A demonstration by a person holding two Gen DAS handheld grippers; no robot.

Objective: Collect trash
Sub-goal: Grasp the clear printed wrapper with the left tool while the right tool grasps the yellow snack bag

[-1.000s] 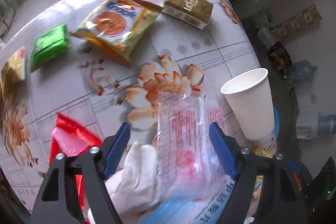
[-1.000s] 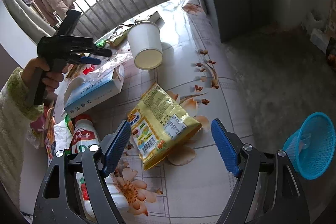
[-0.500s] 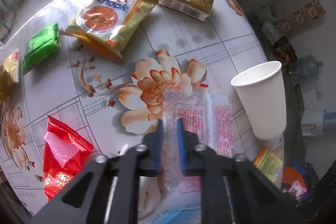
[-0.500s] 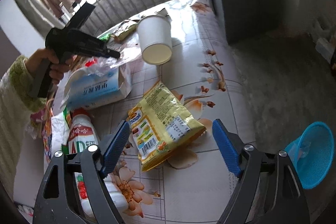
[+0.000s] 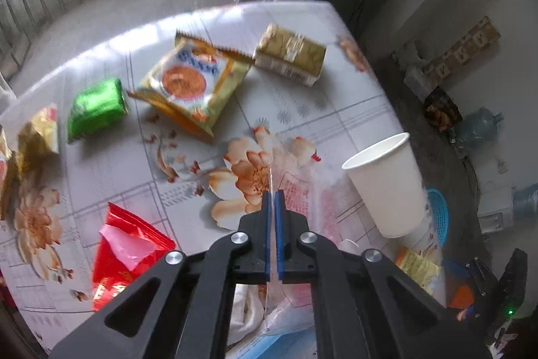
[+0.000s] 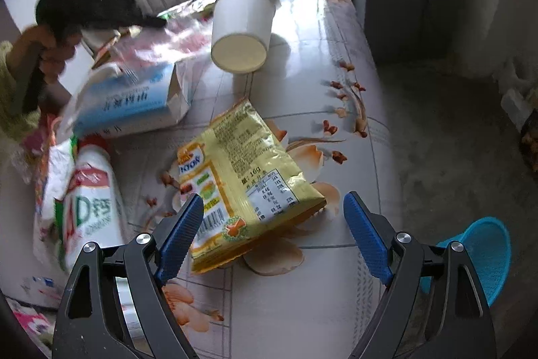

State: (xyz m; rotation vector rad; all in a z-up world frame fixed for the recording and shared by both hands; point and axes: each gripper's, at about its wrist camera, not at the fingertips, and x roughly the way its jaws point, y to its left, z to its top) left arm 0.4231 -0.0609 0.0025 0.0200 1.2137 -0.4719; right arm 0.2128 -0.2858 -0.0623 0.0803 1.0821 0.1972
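My left gripper (image 5: pixel 273 193) is shut on a clear plastic wrapper with red print (image 5: pixel 302 194) and holds it above the floral table. The same wrapper (image 6: pixel 175 39) shows in the right wrist view, hanging from the left gripper (image 6: pixel 158 21) over a blue and white box (image 6: pixel 134 100). My right gripper (image 6: pixel 272 224) is open and empty, just above a yellow snack bag (image 6: pixel 245 174). A blue basket (image 6: pixel 484 254) stands on the floor at the right.
A white paper cup (image 5: pixel 386 184) stands near the table's edge. A biscuit bag (image 5: pixel 191 83), gold box (image 5: pixel 289 56), green packet (image 5: pixel 95 108) and red wrapper (image 5: pixel 124 254) lie on the table (image 5: pixel 101 164). A milk bottle (image 6: pixel 87 204) lies at the left.
My left gripper has shut on the clear wrapper and lifted it off the box. My right gripper has come down closer to the yellow snack bag.
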